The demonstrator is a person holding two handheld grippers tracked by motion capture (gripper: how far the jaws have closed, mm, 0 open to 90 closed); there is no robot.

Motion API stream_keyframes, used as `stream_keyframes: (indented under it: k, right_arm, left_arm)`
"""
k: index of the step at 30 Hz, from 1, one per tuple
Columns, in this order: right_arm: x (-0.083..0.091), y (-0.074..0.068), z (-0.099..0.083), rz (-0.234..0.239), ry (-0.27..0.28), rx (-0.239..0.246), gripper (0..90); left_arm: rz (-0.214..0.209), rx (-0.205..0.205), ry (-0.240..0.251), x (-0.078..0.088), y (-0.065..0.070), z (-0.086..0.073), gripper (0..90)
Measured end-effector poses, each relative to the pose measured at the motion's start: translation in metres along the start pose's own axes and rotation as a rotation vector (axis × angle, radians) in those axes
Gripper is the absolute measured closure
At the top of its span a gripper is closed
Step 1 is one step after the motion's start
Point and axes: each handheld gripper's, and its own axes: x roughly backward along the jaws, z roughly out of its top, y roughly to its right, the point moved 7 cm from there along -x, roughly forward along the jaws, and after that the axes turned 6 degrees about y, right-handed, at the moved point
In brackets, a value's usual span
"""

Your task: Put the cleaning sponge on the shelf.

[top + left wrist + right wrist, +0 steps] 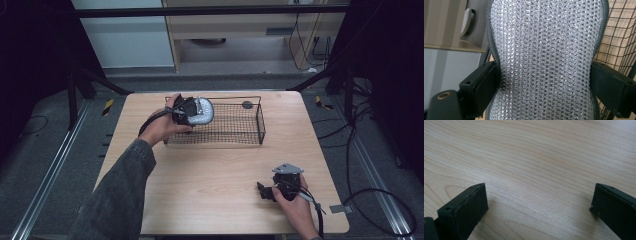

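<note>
Standing on the far half of the wooden surface, a black wire basket has its tall rim right at the left hand-held gripper. Bare wood lies open across the near half up to the edges. That gripper clamps a silvery mesh insole at its waist, held over the basket's left end. The right hand-held gripper rests spread open near the front right corner.

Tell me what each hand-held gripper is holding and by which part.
The left hand-held gripper clamps a silver mesh insole across its narrow waist, over the wire basket. The right hand-held gripper holds nothing.
</note>
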Motion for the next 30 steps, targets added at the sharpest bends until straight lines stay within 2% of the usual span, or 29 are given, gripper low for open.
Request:
stream_keyframes:
  k: [6, 9, 10, 11, 15, 24, 26, 30]
  right_arm:
    - [0.0000, 0.0000, 0.0000, 0.000, 0.000, 0.000, 0.8]
    - [0.0000, 0.0000, 0.0000, 0.000, 0.000, 0.000, 0.8]
    - [0.0000, 0.0000, 0.0000, 0.000, 0.000, 0.000, 0.8]
    - [0.0000, -0.0001, 0.0000, 0.000, 0.000, -0.001, 0.8]
    - [0.0000, 0.0000, 0.0000, 0.000, 0.000, 0.000, 0.8]
    - [0.0000, 0.0000, 0.0000, -0.001, 0.000, 0.000, 0.8]
    - [0.0001, 0.0001, 0.0000, -0.001, 0.000, 0.000, 0.8]
    - [0.0001, 0.0001, 0.0000, -0.001, 0.000, 0.000, 0.8]
  left_arm:
    - [-0.012, 0.030, 0.004, -0.0009, -0.0019, -0.0025, 7.3]
    - [-0.024, 0.065, 0.011, -0.0017, -0.0028, -0.0039, 4.5]
    - [-0.024, 0.065, 0.011, -0.0017, -0.0028, -0.0039, 4.1]
    - [-0.031, 0.084, 0.018, -0.0024, -0.0030, -0.0042, 3.7]
    - [-0.036, 0.105, 0.034, -0.0030, -0.0032, -0.0033, 3.1]
    - [-0.041, 0.124, 0.041, -0.0013, -0.0012, -0.0029, 5.2]
    - [-0.045, 0.137, 0.060, 0.0012, -0.0003, -0.0007, 5.1]
    - [-0.040, 0.137, 0.072, 0.0052, -0.0005, 0.0017, 5.2]
